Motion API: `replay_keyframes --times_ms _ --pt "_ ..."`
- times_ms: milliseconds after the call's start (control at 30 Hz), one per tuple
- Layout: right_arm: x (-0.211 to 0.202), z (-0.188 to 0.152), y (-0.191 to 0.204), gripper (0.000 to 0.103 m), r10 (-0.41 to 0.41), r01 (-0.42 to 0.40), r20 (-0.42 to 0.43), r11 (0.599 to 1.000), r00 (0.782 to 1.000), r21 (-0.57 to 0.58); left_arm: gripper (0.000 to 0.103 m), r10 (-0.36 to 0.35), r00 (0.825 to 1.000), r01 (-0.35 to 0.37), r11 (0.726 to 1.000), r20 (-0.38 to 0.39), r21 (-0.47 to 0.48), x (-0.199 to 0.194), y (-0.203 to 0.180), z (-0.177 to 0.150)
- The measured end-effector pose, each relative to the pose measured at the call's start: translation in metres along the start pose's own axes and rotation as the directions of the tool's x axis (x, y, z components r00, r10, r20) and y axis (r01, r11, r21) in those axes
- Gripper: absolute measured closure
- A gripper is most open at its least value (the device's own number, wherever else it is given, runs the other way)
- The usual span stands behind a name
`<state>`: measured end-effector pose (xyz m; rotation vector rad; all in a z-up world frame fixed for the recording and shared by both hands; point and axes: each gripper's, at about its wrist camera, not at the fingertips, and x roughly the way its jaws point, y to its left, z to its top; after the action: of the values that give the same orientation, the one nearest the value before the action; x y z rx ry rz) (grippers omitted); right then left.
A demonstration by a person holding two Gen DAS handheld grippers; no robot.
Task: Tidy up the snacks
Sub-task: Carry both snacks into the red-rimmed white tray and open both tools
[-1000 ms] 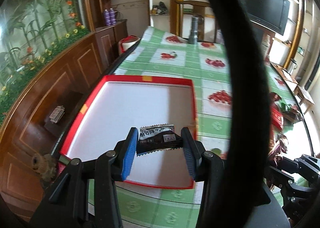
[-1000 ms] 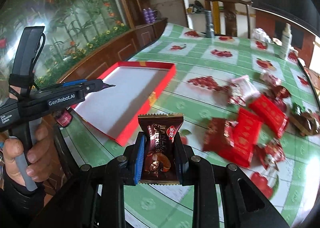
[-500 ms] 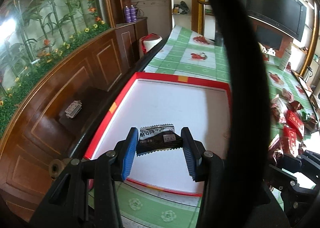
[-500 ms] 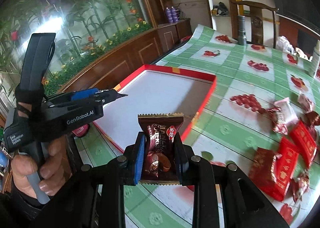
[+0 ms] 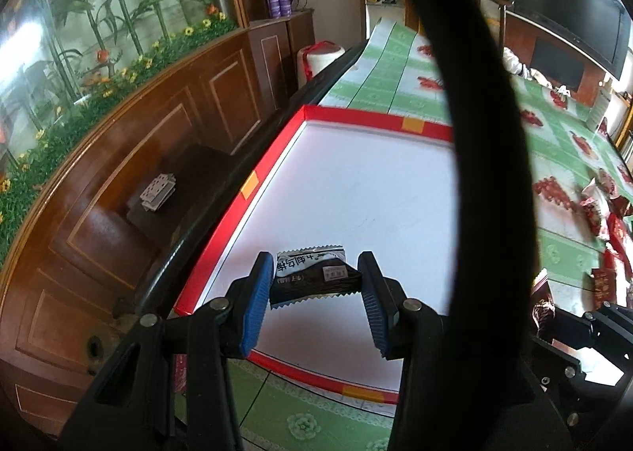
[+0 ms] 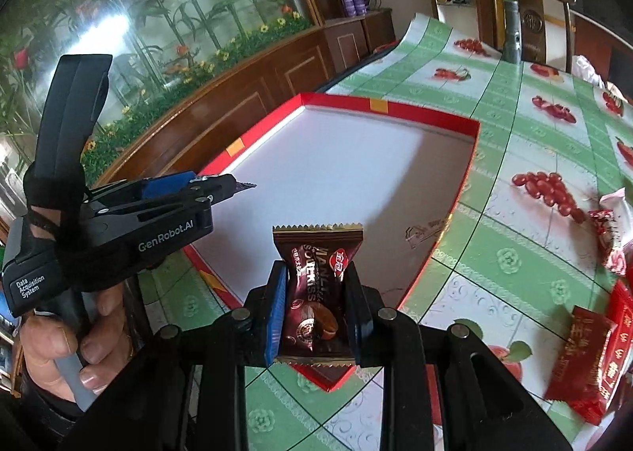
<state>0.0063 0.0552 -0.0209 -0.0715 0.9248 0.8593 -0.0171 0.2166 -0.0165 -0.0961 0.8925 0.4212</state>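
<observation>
A shallow red box with a white floor [image 5: 356, 190] lies on the green checked tablecloth; it also shows in the right wrist view [image 6: 340, 158]. My left gripper [image 5: 316, 285] is shut on a black and white snack packet [image 5: 312, 277], held over the box's near left part. My right gripper [image 6: 316, 304] is shut on a brown chocolate snack packet [image 6: 316, 292], held upright over the box's near corner. The left gripper also shows in the right wrist view [image 6: 221, 186], held by a hand.
Several red snack packets [image 6: 585, 356] lie loose on the tablecloth to the right of the box, also in the left wrist view [image 5: 605, 213]. A wooden cabinet [image 5: 158, 142] runs along the table's left edge. A metal flask [image 6: 512, 31] stands at the far end.
Both grippers have moved left and forward toward the box, each still holding its packet. The left gripper now hangs over the box's left part; the right one reaches its near corner.
</observation>
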Motion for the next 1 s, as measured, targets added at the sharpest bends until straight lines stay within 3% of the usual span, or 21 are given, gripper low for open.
replay_keyframes --times_ms 533,600,700,833,1000 --pt "0.026 -0.003 -0.006 0.075 -0.016 0.017 -0.068 1.000 0.998 0.014 0.054 -0.006 0.999 0.006 1.000 -0.048 0.001 0.023 0.003 -0.008" --pt "0.026 -0.003 -0.007 0.073 -0.017 0.018 -0.069 1.000 0.998 0.018 0.051 -0.005 0.999 0.004 1.000 -0.053 -0.006 0.024 0.004 -0.008" --pt "0.023 -0.003 -0.008 0.066 -0.027 0.028 -0.063 0.999 0.998 0.020 0.040 0.006 0.999 -0.007 1.000 -0.054 -0.010 0.024 0.005 -0.008" --pt "0.015 -0.004 -0.007 0.064 -0.025 0.026 -0.043 0.999 0.999 0.022 0.027 0.011 0.999 -0.011 1.000 -0.042 -0.009 0.019 0.005 -0.006" --pt "0.001 -0.006 -0.005 0.063 -0.022 0.022 -0.021 1.000 1.000 0.020 0.025 0.016 0.999 -0.016 1.000 -0.045 0.000 0.019 0.002 -0.008"
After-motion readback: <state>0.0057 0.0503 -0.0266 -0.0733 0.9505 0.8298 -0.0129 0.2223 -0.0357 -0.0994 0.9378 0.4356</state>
